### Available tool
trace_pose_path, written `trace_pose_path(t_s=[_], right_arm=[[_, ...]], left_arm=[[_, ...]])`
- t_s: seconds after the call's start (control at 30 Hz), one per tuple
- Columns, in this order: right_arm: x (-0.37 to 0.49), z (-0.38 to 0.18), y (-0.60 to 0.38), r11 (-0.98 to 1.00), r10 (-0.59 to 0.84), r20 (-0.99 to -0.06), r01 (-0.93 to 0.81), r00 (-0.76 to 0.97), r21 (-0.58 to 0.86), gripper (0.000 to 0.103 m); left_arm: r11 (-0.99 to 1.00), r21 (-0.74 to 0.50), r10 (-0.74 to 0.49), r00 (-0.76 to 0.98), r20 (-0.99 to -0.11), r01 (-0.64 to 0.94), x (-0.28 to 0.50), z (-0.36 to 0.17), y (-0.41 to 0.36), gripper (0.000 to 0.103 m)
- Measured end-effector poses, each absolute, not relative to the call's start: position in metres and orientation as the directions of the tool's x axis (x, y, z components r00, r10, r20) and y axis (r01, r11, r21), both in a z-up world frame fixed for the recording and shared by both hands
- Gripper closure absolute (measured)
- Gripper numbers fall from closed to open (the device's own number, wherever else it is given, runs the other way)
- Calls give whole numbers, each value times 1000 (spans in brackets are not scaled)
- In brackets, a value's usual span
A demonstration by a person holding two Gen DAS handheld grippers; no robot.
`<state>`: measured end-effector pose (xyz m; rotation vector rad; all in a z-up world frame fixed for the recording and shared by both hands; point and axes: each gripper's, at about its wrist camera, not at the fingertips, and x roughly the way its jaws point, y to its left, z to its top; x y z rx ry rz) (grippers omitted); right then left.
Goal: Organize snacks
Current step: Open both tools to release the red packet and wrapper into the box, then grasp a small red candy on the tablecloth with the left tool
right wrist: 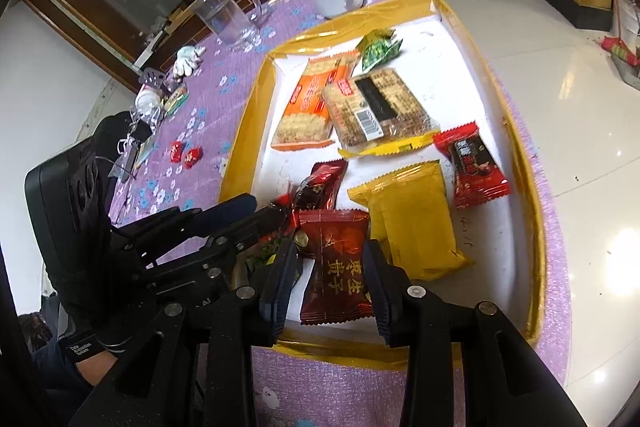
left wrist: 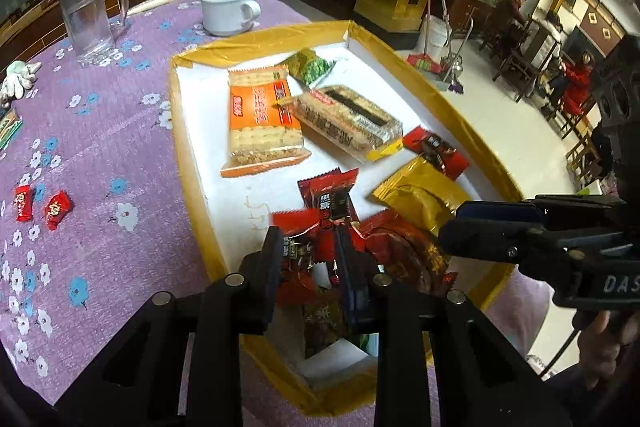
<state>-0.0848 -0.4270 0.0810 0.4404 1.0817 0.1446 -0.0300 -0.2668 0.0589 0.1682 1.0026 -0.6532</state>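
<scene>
A dark red packet [right wrist: 336, 267] printed 枣生贵子 was straddled, untouched, by the parted right gripper [right wrist: 330, 283], lengthwise along its fingers; red candies [left wrist: 308, 251] were clenched by the left gripper [left wrist: 310, 259] at the tray's [left wrist: 188, 163] near edge.

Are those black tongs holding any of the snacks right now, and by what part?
Left tongs grip a red candy around its middle. Right tongs straddle a dark red packet lying in the tray; whether they grip it cannot be told.

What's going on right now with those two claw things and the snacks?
Left gripper shut on red candy. Right gripper open, fingers straddling dark red packet. Both over gold-rimmed tray. Nothing blocking.
</scene>
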Motion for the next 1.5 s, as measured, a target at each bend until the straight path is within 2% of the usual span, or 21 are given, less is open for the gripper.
trace_pose_path(t_s=[0.33, 0.77, 0.8, 0.93, 1.0, 1.17, 1.5], right_arm=[[-90, 105, -406, 911, 290, -807, 109, 515, 397, 66], [-80, 113, -294, 930, 334, -811, -28, 481, 366, 66], [-79, 114, -287, 934, 328, -812, -36, 482, 356, 64], [-78, 120, -243, 965, 254, -814, -81, 522, 249, 46], [-76, 122, -230, 975, 216, -814, -74, 539, 210, 43], [-70, 123, -203, 986, 164, -825, -67, 541, 152, 43], [-68, 122, -201, 978, 205, -825, -83, 527, 190, 46]], left_arm=[[844, -215, -452, 437, -777, 492, -25, 79, -205, 80], [912, -242, -385, 488, -783, 331, -24, 69, -84, 80], [918, -241, -375, 494, -784, 314, -23, 68, -72, 80], [933, -236, -348, 513, -784, 272, -22, 68, -37, 80], [939, -237, -335, 517, -788, 249, -20, 66, -20, 80], [947, -243, -319, 510, -799, 211, -13, 60, 6, 80], [939, -254, -337, 481, -809, 231, 19, 55, 5, 80]])
